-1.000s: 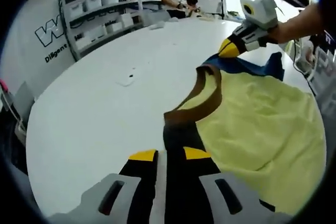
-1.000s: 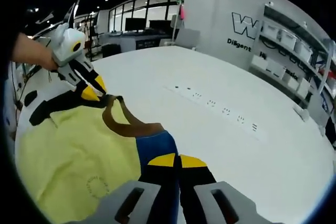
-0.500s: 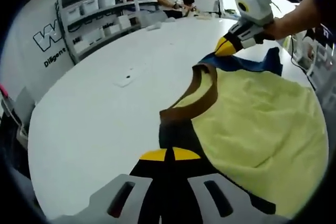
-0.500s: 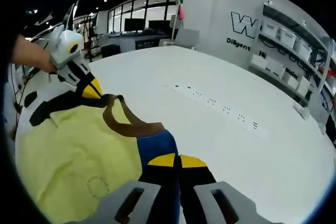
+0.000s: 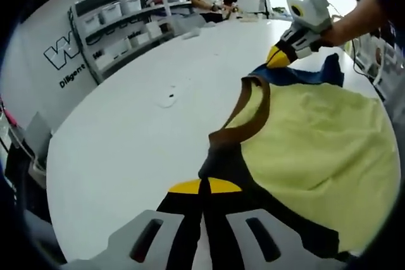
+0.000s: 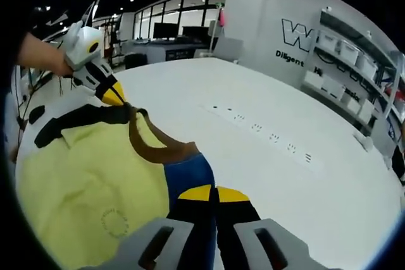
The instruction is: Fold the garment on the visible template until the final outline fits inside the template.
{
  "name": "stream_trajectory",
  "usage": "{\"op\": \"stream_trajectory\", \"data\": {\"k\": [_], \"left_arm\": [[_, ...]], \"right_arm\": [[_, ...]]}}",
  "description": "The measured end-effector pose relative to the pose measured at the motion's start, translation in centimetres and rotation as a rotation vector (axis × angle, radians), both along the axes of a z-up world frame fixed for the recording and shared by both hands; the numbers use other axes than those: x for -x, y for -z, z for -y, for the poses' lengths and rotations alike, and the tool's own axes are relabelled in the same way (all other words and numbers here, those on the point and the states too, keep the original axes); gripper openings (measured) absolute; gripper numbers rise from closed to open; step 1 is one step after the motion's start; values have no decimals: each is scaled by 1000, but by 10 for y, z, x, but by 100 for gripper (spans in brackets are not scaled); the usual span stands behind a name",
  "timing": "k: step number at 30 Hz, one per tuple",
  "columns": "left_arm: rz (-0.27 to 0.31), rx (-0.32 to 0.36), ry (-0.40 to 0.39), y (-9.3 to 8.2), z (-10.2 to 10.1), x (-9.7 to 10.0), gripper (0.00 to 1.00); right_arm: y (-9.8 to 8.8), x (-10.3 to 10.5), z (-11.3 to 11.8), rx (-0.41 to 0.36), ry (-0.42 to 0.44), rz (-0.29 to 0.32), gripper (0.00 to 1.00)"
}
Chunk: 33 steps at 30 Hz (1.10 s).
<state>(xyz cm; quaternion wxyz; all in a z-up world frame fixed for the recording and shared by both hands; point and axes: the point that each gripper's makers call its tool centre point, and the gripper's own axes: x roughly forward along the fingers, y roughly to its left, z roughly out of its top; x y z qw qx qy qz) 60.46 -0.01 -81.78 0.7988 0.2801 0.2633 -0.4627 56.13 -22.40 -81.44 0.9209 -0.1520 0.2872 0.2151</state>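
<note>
On a white table [image 5: 126, 150], the left gripper [image 5: 204, 188] and right gripper [image 6: 214, 192] each pinch a shoulder of a yellow garment [image 5: 316, 150], jaws closed on cloth.

On the white wall [image 5: 38, 86] beside my shelving rack [image 5: 120, 26] I read a big outlined "W" [image 5: 60, 55], cut off by the rack, with small letters "Diligent" [image 5: 74, 74] under it. The same "W" [image 6: 297, 33] and "Diligent" [image 6: 292, 56] stand on that wall in my right gripper view.
</note>
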Motion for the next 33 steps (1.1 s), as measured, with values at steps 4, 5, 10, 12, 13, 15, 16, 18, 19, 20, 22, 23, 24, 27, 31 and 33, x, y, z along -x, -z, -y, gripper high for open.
{"op": "stream_trajectory", "data": {"k": [4,5,10,12,13,15,16,18,19,20,22,23,24,27,31,33], "left_arm": [[36,-46,-11,3,-4,-7,3],[41,-53,-14,3,-4,-8,3],[74,-63,-44,1,-7,-15,3],[77,-74,-59,3,-10,-17,3],[74,-73,-64,3,-11,-18,3],[67,-69,-69,2,-12,-16,3],[66,-66,-70,2,-12,-15,3],[66,-61,-66,1,-11,-15,3],[60,-64,-65,3,-10,-15,3],[56,-65,-67,4,-10,-14,4],[49,-73,-77,7,-11,-14,4],[41,-74,-83,9,-11,-14,4],[36,-78,-89,10,-12,-13,4],[31,-60,-98,6,-9,-10,8],[12,-25,-103,1,-5,-2,15],[6,-24,-101,-2,-5,5,17]], "right_arm": [[-2,-8,3,23,13,28,0],[-3,-10,3,27,15,36,0],[-14,-21,0,48,29,108,0],[-13,-23,-3,27,32,96,0],[-12,-24,-3,30,30,94,0],[-10,-23,-4,19,32,85,0],[-10,-23,-4,17,34,84,0],[-8,-23,-5,5,33,70,0],[-7,-22,-4,3,34,64,0],[-8,-22,-4,7,32,68,0],[-5,-22,-2,-2,33,52,0],[-7,-21,-1,-5,34,54,0],[-10,-20,-1,-5,34,60,1],[-14,-15,1,-12,33,65,3],[-14,-4,0,-18,22,52,7],[-15,3,-1,-23,17,46,10]]}}
